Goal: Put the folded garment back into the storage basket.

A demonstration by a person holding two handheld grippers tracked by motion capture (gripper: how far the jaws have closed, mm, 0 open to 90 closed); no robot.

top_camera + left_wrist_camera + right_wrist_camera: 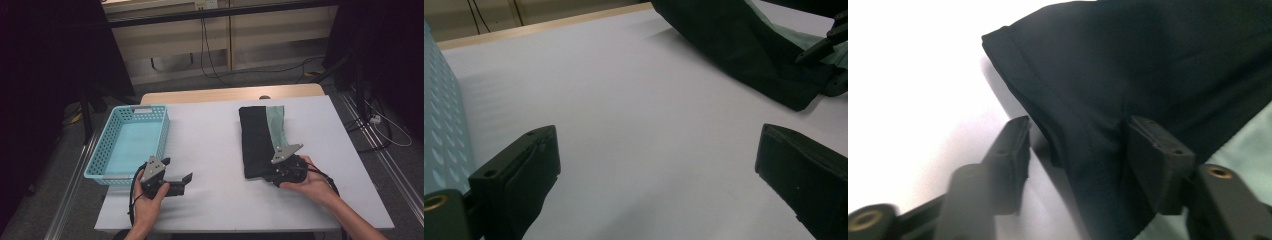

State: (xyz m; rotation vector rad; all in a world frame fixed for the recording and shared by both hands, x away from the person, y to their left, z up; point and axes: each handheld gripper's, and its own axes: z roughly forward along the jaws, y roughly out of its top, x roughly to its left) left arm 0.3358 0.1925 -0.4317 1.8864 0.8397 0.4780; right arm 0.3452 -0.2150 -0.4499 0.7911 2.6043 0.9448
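White covering was spread over the tabletop [225, 150], with cables trailing on the floor behind. A folded black fabric garment with a pale green panel [257, 140] lay towards the right edge; a perforated light blue plastic basket [131, 141] stood at the left edge. The right gripper [1075, 145] was set around the garment's near corner, its fingers [1158, 150] spread, not yet clenched. The left gripper [181, 181] was held released over bare tabletop. The cloth was judged soft, light and limp, best taken at a hemmed corner.
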